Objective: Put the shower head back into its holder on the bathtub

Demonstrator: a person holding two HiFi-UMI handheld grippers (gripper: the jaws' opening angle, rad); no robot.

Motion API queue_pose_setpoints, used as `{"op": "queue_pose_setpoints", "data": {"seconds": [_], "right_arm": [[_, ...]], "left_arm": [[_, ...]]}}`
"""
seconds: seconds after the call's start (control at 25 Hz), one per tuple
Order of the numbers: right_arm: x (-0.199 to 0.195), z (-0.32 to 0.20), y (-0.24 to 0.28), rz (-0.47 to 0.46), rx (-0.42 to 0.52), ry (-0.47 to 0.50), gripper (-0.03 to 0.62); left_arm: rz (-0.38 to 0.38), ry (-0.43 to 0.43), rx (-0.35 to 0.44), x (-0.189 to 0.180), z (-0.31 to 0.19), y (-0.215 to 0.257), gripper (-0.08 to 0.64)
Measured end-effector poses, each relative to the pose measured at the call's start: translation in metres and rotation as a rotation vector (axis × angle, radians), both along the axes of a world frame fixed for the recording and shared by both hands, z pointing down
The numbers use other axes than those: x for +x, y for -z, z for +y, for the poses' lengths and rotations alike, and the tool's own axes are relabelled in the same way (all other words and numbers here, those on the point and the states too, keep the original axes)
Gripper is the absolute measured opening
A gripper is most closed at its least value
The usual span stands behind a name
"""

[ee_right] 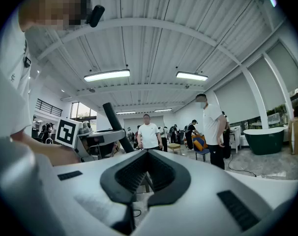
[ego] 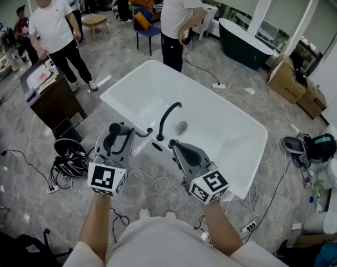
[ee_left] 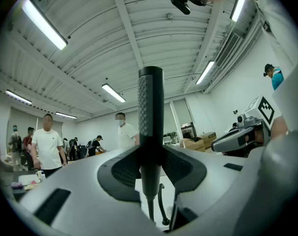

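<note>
Holding entry, left claw: your left gripper (ee_left: 151, 171) has its jaws partly apart and pressed on the black shower head (ee_left: 150, 107), gripped by its textured handle, which stands upright between the pads.

Right claw: your right gripper (ee_right: 146, 168) has its jaws drawn together with nothing between them. It sits just right of the left one.

Position: both grippers hover at the near long rim of the white bathtub (ego: 210, 98). The shower head is just left of the curved black faucet (ego: 167, 117) on that rim.

Tub interior: a drain (ego: 181, 128) beyond the faucet.

Surroundings: tangled cables (ego: 68, 160) on the floor to the left, a dark green tub (ego: 243, 43) far right, and people (ego: 57, 32) standing at the far side.
</note>
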State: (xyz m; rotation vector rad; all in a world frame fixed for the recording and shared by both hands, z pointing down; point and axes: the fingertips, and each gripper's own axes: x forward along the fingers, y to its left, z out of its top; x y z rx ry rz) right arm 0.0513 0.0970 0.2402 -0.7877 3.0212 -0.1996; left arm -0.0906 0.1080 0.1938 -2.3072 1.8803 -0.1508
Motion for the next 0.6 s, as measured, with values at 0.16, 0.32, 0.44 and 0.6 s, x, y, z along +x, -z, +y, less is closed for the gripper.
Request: {"op": "queue_pose_setpoints", "data": {"seconds": [0.16,0.32,0.44,0.6], "right_arm": [[-0.0021,-0.0026,0.0062,-0.007,0.008,0.006,0.015],[-0.0071,-0.0006,0.0051,0.003,0.02,0.004,0.015],[-0.0053,0.0018,0.0006,0.008,0.006,0.005,0.015],[-0.0046,0.0045,0.0037,-0.006,0.001,0.01,0.017]], "left_arm": [[-0.002,0.0,0.002,0.0004,-0.0041,0.0001,0.138],[0.008,0.002,0.0,-0.0069,-0.0039,-0.0038,0.138],[0.012,0.003,-0.004,-0.007,-0.0013,-0.0058,0.138],[0.008,-0.009,0.003,-0.0058,0.0003,-0.0005,0.138]]}}
